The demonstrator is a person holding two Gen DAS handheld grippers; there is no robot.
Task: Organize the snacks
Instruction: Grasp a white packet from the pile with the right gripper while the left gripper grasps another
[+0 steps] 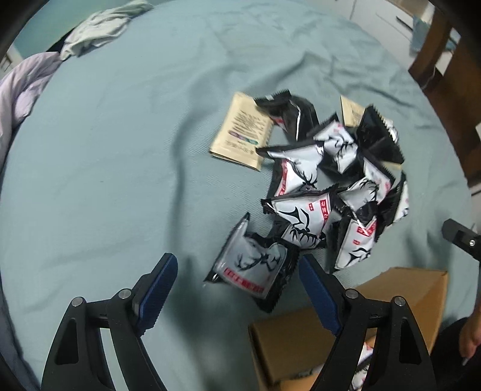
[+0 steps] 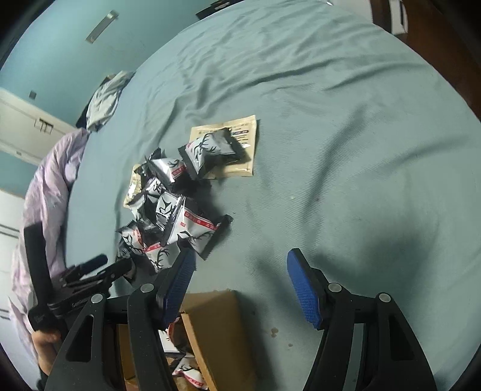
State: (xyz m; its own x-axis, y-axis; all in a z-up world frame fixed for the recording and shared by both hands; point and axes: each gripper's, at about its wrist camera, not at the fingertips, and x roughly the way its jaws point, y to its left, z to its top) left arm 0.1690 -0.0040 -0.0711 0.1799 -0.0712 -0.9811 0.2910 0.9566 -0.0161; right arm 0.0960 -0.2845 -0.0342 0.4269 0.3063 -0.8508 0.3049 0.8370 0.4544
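A pile of black-and-silver snack packets point(image 1: 330, 180) with deer prints lies on the teal bed sheet, also in the right wrist view point(image 2: 174, 216). One packet point(image 1: 252, 264) lies apart, just ahead of my open, empty left gripper point(image 1: 237, 270). Two tan sachets point(image 1: 240, 129) lie at the pile's far edge. An open cardboard box point(image 1: 300, 340) sits below the pile and holds a few packets point(image 2: 186, 367). My right gripper point(image 2: 240, 264) is open and empty, hovering over bare sheet beside the box flap point(image 2: 216, 324).
The teal sheet point(image 1: 120, 150) is wrinkled. A lilac quilt point(image 1: 18, 99) and a grey cloth point(image 1: 99, 27) lie at the bed's far left. Wooden furniture point(image 1: 445, 75) stands at the right. The left gripper shows in the right wrist view point(image 2: 90, 270).
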